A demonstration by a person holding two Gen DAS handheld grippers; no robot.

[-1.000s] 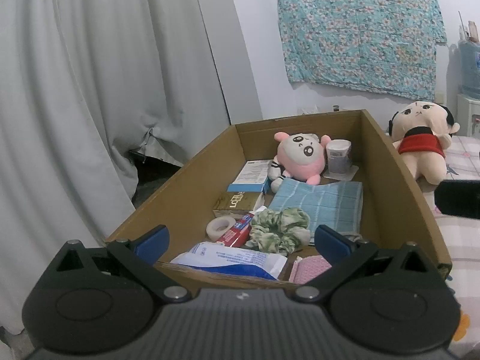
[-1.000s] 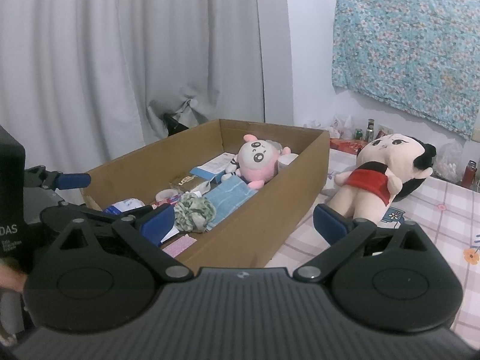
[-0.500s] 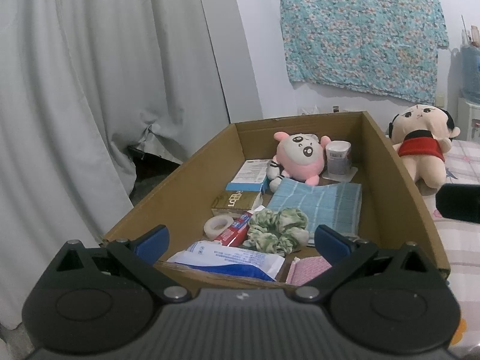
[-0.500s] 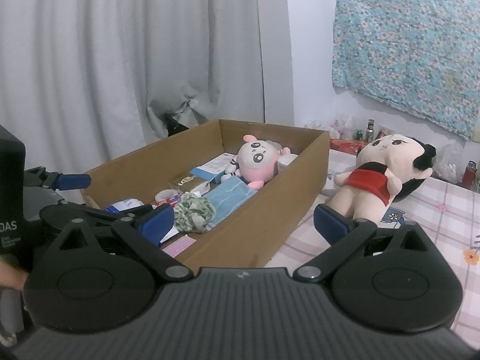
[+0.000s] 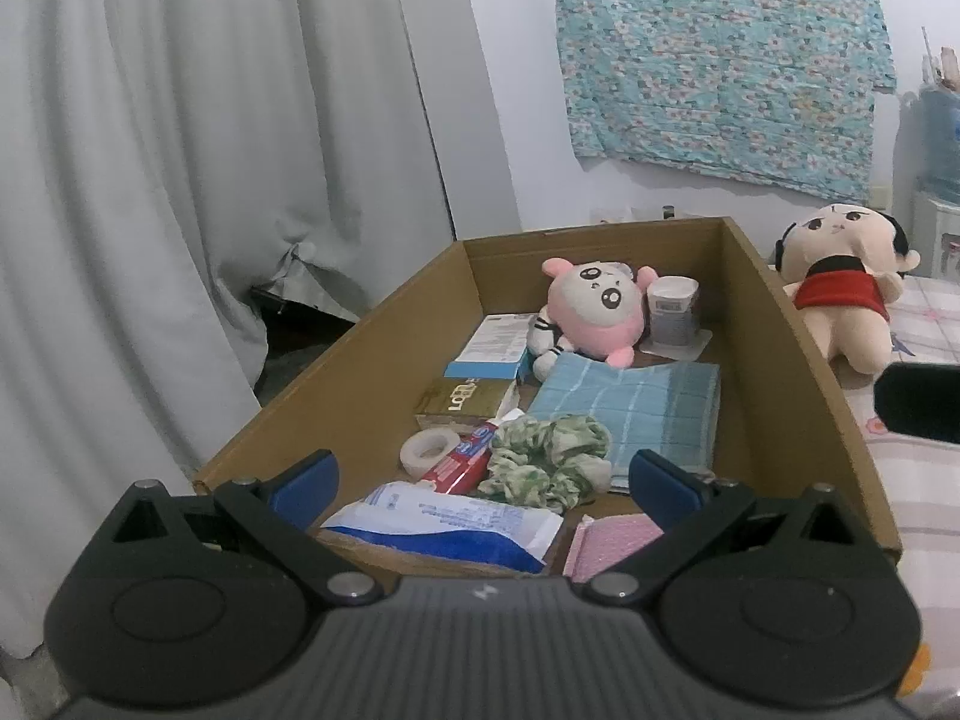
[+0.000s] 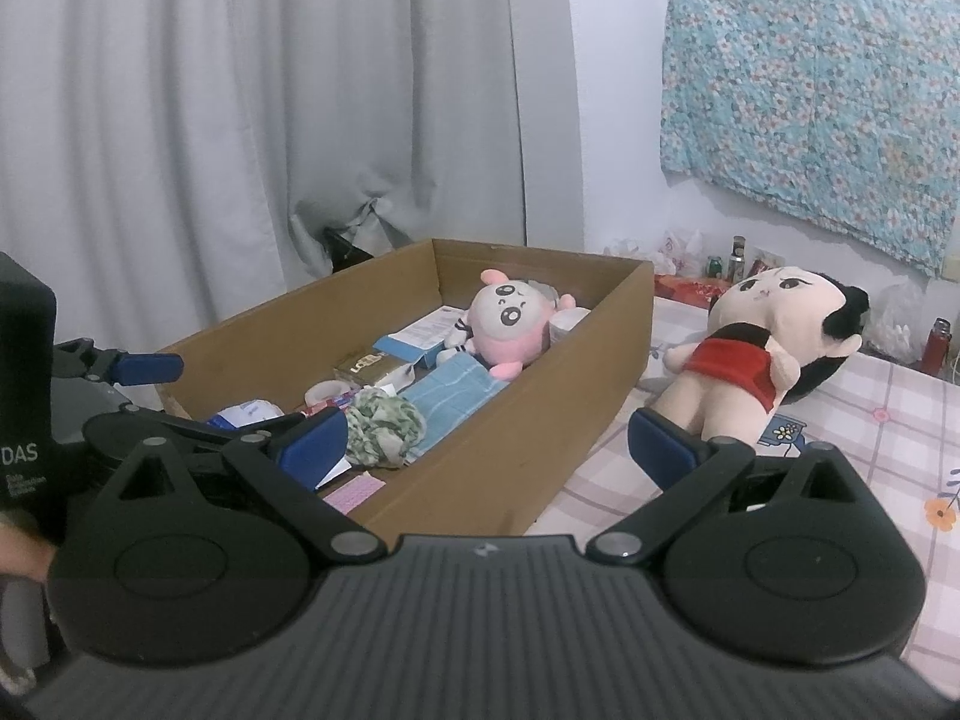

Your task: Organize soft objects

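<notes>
Both tools, left [image 5: 480,477] and right [image 6: 489,441], gape empty, the box [image 5: 384,354] ahead of the left, the doll [image 6: 756,354] beyond the right's right finger.

Pink plush [image 5: 591,312] inside cardboard box [image 5: 774,360]; red-shirted doll [image 6: 756,348] lying beside it

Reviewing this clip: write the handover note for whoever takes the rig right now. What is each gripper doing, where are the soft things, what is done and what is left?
Left gripper: open, empty, held over the near end of the cardboard box.
Right gripper: open, empty, over the box's near right corner.
In the box: pink plush at the far end, blue towel mid-box, green scrunchie near the front, among cartons, tape and a tube.
Outside: red-shirted doll lying on the checked cloth right of the box.
Nothing gripped yet; sorting the soft items remains.
</notes>
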